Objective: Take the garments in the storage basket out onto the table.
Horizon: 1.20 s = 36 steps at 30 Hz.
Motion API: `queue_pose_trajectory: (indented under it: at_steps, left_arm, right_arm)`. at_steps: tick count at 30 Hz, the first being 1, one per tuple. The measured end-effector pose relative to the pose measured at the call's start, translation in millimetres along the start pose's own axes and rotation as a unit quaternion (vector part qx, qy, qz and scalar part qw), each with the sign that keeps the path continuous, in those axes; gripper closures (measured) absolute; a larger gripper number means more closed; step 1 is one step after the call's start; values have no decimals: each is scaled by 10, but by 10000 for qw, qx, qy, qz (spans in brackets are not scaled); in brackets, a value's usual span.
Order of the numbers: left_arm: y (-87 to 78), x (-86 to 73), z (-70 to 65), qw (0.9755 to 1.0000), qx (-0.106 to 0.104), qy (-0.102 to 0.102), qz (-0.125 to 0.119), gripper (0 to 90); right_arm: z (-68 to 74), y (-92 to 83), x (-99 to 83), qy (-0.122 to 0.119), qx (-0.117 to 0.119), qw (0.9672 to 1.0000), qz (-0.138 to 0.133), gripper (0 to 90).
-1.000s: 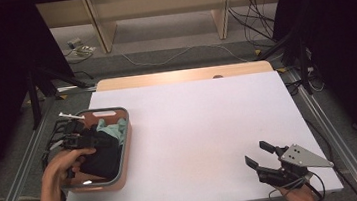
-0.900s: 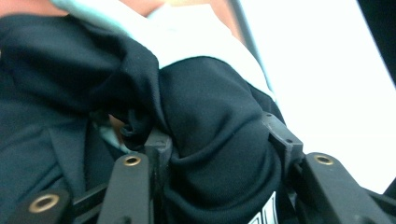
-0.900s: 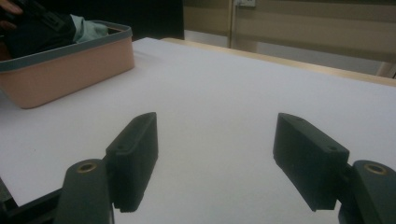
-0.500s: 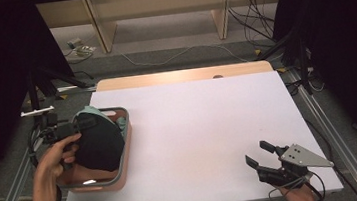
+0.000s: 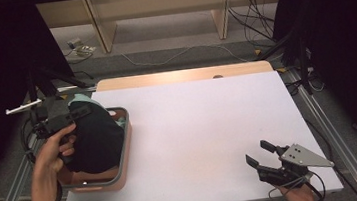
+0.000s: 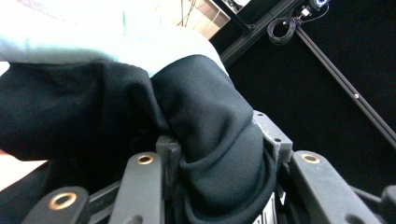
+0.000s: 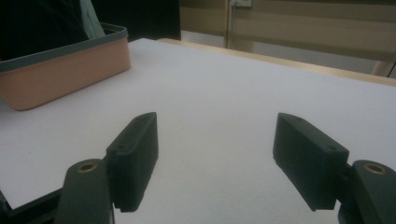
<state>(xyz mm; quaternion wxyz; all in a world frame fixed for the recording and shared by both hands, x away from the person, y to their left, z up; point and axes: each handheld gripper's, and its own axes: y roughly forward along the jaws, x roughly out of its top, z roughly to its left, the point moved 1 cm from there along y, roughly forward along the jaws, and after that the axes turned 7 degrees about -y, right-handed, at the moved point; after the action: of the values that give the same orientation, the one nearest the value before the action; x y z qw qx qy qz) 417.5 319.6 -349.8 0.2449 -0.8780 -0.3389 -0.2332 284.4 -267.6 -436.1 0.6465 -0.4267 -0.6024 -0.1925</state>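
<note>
A black garment (image 5: 95, 137) hangs from my left gripper (image 5: 75, 113), lifted partly out of a salmon-pink bin (image 5: 124, 154) at the table's left edge. The left gripper view has the black garment (image 6: 205, 135) bunched between the jaws, which are shut on it, with pale mint cloth (image 6: 84, 37) above. A bit of mint cloth (image 5: 120, 119) also lies in the bin. My right gripper (image 5: 261, 154) rests open near the front right of the white table (image 5: 204, 123), nothing between its fingers (image 7: 135, 154). The pink bin (image 7: 65, 70) stands off to its left.
A wooden strip (image 5: 184, 76) runs along the table's far edge. Metal rails (image 5: 330, 130) flank the table on both sides. Cables (image 5: 254, 27) and shelf legs lie on the floor beyond.
My left gripper has risen and moved away from me with the black garment, pulling it up out of the bin. The right gripper has stayed put.
</note>
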Motion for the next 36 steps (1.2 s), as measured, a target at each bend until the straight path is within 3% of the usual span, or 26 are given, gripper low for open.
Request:
queue_pose_trajectory:
  at_steps: [14,36]
  left_arm:
    - [-144,108,-217,9982,-392,13,-454,611]
    - [-264,281,-484,9916,-834,19,-991,612]
  right_arm:
    - [4,7,-2,-13,57,10000,-22,314]
    - [1,6,-4,5,69,10000,-31,313]
